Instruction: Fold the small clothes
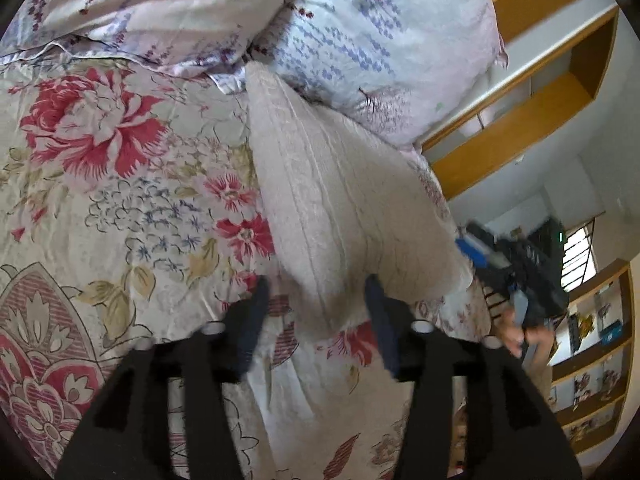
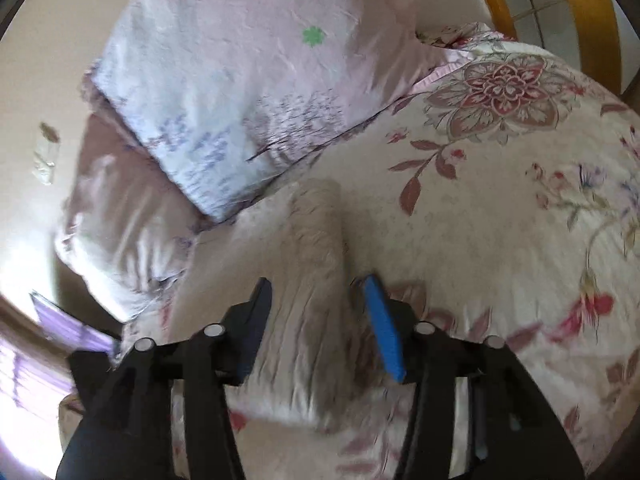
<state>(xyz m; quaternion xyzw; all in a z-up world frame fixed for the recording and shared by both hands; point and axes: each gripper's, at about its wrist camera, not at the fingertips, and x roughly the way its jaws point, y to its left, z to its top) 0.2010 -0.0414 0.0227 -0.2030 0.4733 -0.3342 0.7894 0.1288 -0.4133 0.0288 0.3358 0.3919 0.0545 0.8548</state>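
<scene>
Both claws spread wide over a cream cloth on the flowered bed

The cream ribbed cloth (image 1: 344,208) lies on the floral bedspread (image 1: 120,200), running from just ahead of the left claw (image 1: 316,292) up to the patterned pillows (image 1: 380,40), its far corner raised in a point. The left claw stands wide, one finger on each side of the cloth's near end, neither visibly pinching it. In the right wrist view the same cloth (image 2: 316,300) passes between the fingers of the right claw (image 2: 318,288), which is also wide, with the blue pad (image 2: 384,328) just beside the fabric; this picture is blurred, so whether they touch cannot be told. The right claw (image 1: 472,246) also shows at the cloth's right edge in the left view, beside wooden shelves (image 1: 520,112).
</scene>
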